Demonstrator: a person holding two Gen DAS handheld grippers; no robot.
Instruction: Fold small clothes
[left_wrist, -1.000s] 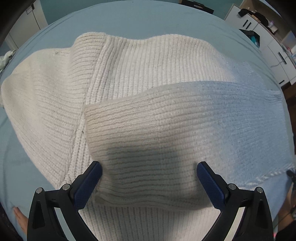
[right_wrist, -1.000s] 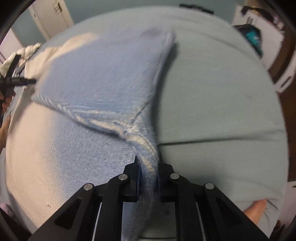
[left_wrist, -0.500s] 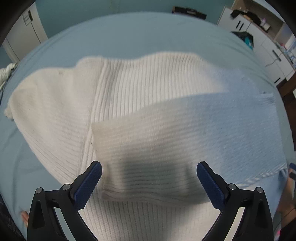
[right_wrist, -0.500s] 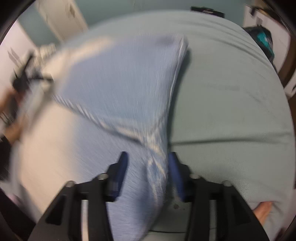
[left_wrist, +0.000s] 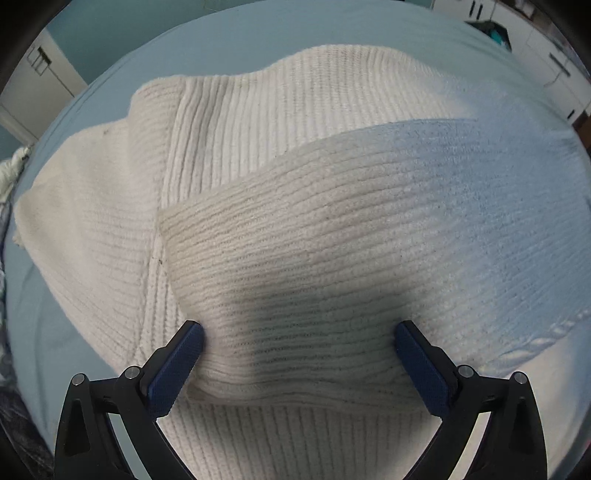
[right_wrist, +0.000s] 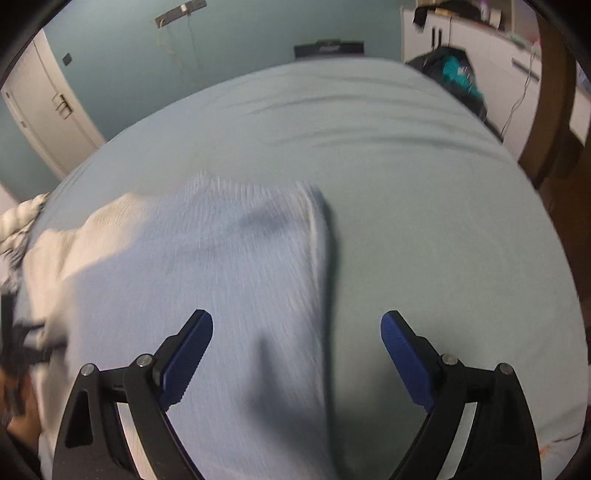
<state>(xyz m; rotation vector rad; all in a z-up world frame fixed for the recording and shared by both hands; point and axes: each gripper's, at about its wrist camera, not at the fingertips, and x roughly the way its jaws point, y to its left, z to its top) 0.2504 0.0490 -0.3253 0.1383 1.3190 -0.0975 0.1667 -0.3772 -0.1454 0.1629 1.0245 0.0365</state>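
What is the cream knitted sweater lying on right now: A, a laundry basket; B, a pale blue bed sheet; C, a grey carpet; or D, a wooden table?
B: the cream knitted sweater lies spread on the pale blue bed sheet, which shows all around it.

- Premises: a bedroom in a home.
- A bed (right_wrist: 424, 206) with a pale blue sheet fills the centre of both views.
- Teal painted wall (right_wrist: 122, 55) across the top of the right wrist view.
- White panelled door (right_wrist: 44, 118) at upper left.
- White cupboards (right_wrist: 461, 48) at upper right; dark clothing (right_wrist: 450, 70) heaped in front of them.
- A wooden post (right_wrist: 554, 92) at the right edge.
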